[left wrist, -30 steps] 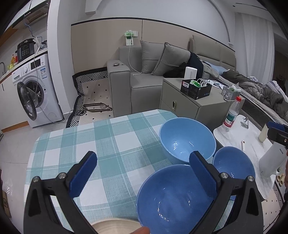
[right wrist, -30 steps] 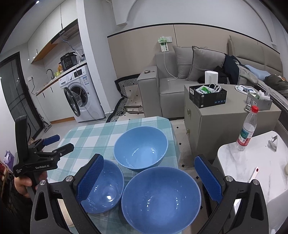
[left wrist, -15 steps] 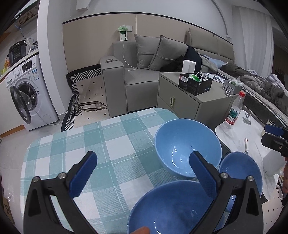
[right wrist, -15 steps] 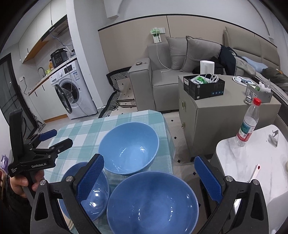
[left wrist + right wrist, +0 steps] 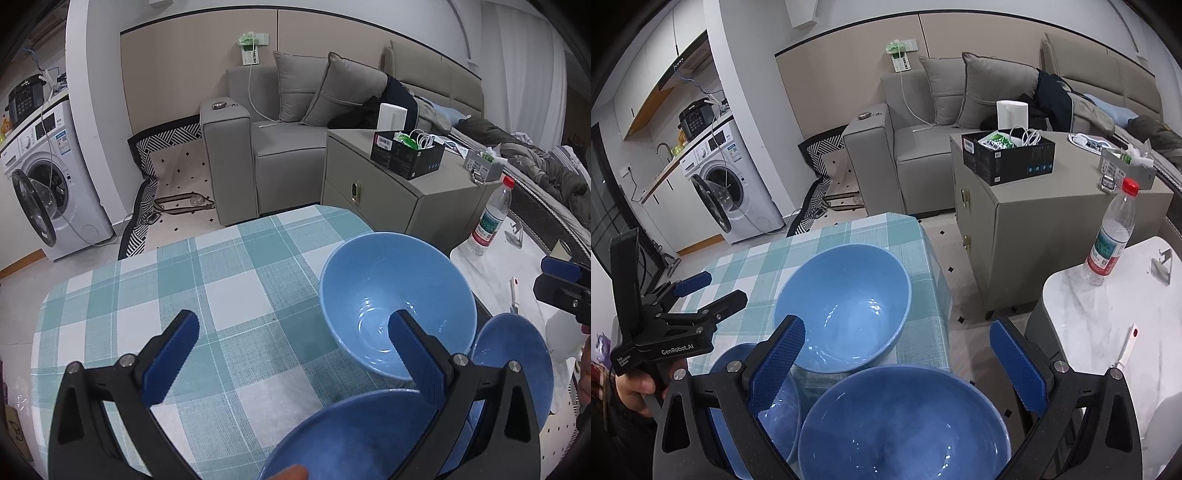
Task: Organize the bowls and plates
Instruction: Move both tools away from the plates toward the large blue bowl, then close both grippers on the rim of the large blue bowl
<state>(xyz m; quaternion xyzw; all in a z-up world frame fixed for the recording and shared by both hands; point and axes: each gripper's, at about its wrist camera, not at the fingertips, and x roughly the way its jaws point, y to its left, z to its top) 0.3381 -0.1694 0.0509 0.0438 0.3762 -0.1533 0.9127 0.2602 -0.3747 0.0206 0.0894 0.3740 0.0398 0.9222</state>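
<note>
Bowls are lined up: far bowl (image 5: 846, 306) is seen just ahead of right gripper (image 5: 901, 354), nearest; both it and left gripper (image 5: 295, 350) are held spread, empty.

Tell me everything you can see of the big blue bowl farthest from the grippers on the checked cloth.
The far blue bowl is a deep, round, glossy bowl, ceramic by its look, upright and empty with light glints inside. It sits on the checked tablecloth near the table's right edge, beyond two other blue bowls. Neither gripper touches it.
</note>
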